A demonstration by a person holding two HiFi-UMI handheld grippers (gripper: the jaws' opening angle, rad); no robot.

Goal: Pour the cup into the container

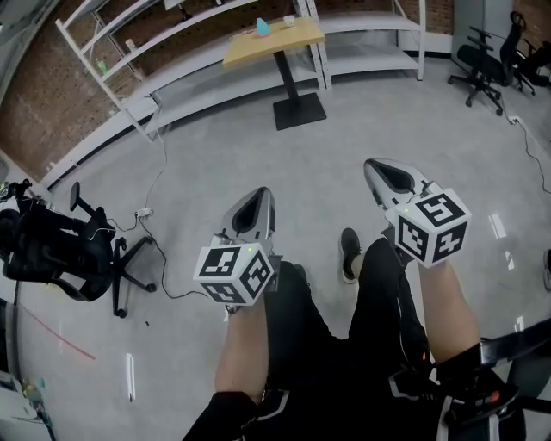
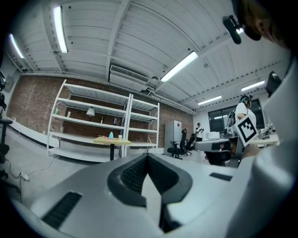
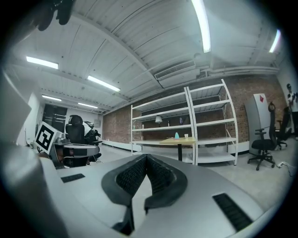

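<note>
A small white cup [image 1: 289, 20] and a teal object [image 1: 263, 27] stand on a wooden-topped pedestal table [image 1: 297, 39] far across the room. Both appear tiny in the left gripper view as cup [image 2: 120, 136] and teal object [image 2: 111, 135], and in the right gripper view as cup [image 3: 186, 135] and teal object [image 3: 176, 135]. My left gripper [image 1: 261, 193] and right gripper [image 1: 371, 165] are held out at waist height, well short of the table. Each is shut with nothing between its jaws, which meet at the tips of the left gripper [image 2: 147, 156] and the right gripper [image 3: 147, 157].
White metal shelving [image 1: 172, 52] lines the brick wall behind the table. A black office chair [image 1: 60, 245] stands at the left, with a cable [image 1: 164, 172] running over the floor. More chairs [image 1: 486, 69] are at the far right. The person's legs and a shoe [image 1: 349, 254] are below the grippers.
</note>
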